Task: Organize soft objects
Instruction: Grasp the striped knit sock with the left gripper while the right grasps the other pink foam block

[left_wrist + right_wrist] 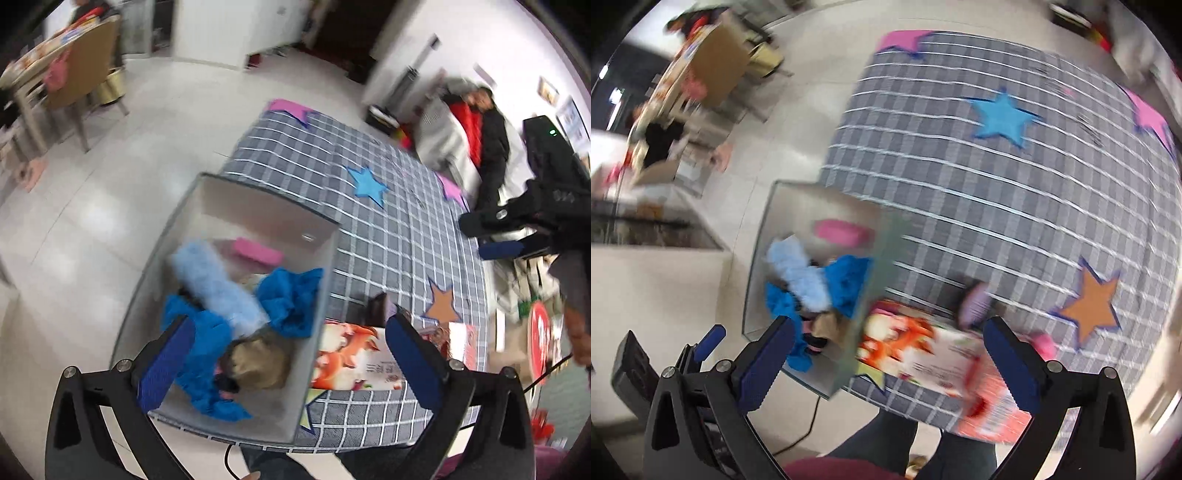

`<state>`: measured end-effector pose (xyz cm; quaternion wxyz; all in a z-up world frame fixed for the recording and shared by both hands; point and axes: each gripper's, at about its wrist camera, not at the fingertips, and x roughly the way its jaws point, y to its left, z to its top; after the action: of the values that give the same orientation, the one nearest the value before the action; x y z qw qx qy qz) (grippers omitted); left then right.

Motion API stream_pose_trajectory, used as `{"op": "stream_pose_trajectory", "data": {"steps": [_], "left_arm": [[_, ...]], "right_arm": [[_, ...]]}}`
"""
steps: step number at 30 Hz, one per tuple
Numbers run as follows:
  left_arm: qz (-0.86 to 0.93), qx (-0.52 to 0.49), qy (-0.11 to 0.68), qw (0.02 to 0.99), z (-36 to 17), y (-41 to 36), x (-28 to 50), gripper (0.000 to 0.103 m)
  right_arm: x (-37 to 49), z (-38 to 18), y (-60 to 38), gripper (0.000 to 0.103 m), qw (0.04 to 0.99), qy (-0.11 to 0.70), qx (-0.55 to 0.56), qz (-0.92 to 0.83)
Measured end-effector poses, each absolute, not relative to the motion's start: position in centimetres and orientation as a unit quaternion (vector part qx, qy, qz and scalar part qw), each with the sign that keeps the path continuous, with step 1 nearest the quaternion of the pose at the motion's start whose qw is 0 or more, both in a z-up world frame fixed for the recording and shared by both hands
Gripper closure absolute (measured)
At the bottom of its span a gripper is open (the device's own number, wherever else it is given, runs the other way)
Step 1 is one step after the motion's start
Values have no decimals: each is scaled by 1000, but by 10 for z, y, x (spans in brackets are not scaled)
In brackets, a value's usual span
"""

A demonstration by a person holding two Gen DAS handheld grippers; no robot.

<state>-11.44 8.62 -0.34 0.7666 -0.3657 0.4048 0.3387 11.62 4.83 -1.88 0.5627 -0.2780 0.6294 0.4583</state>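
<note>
Both jaws stand wide and empty: the left gripper (288,354) hovers over the grey bin (314,295), the right gripper (890,362) beside it. Blue cloth (288,299), a pale fluffy piece (218,280) and a tan plush (258,362) lie inside. This looks like a drop-off just done; next likely means finding another soft item on the checked tablecloth (406,229).

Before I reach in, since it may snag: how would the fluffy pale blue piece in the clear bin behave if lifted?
The fluffy pale blue piece looks furry and long, so it would probably droop limply and weigh little. It lies across the crumpled bright blue cloth, so the two might drag along together.
</note>
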Motion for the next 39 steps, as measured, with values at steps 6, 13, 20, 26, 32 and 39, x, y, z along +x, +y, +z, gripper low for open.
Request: {"op": "stream_pose_trajectory", "data": {"steps": [6,13,20,26,32,39], "left_arm": [[262,-329,476,772,-9,82,-35,0],[185,-315,571,735,-58,96,69,0],[155,-235,681,676,-122,105,145,0],[125,-182,738,638,-147,103,162,0],[92,-144,788,591,-174,95,165,0],[123,-103,799,579,-201,84,179,0]], "right_arm": [[205,-16,-11,1,605,652,-236,391],[274,-102,-79,1,592,727,-185,294],[292,-196,-135,1,505,830,-67,226],[289,-238,-176,1,430,873,87,213],[283,-267,-176,1,361,882,218,210],[316,-260,-154,1,379,843,304,230]]}}
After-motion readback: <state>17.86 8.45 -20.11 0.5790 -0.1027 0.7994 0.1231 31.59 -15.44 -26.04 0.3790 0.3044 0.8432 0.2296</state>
